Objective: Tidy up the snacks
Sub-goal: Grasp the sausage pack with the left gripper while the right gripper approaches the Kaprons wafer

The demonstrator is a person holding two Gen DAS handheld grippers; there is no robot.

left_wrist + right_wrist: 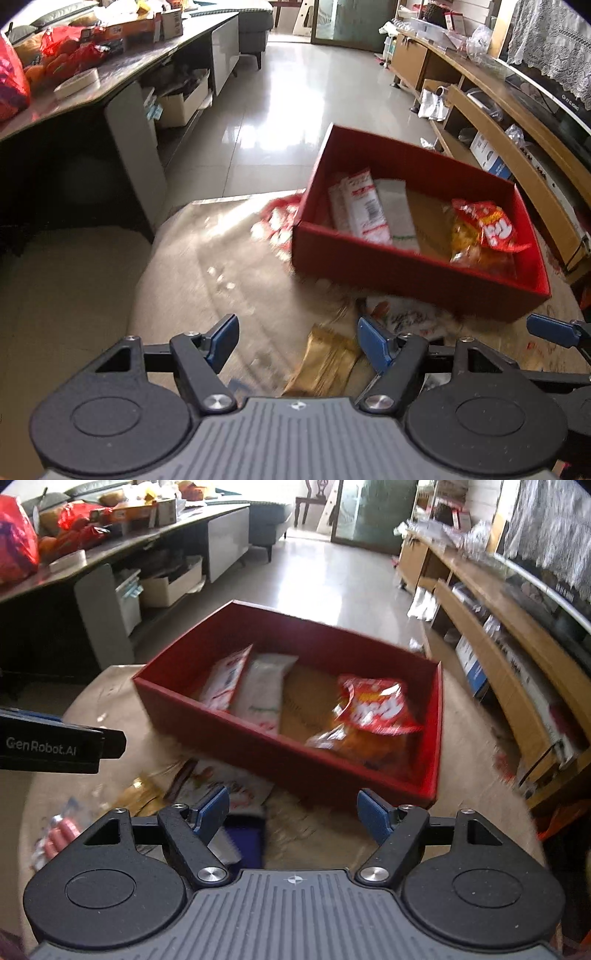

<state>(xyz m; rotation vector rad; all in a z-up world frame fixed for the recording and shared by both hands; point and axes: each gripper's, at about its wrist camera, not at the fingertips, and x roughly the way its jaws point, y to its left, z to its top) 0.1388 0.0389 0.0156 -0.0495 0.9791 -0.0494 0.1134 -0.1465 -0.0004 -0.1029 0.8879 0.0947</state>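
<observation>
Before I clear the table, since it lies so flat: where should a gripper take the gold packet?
Probably by the gold packet's crimped far end, coming down from above. It lies flat and thin on the table, so an edge offers more purchase than the face. The open left gripper hangs right over it.

Bench: round, beige patterned cover.
Far side: red box.
Behind the box: red packet.
Near edge: gold packet, white printed packet, dark blue packet.
</observation>
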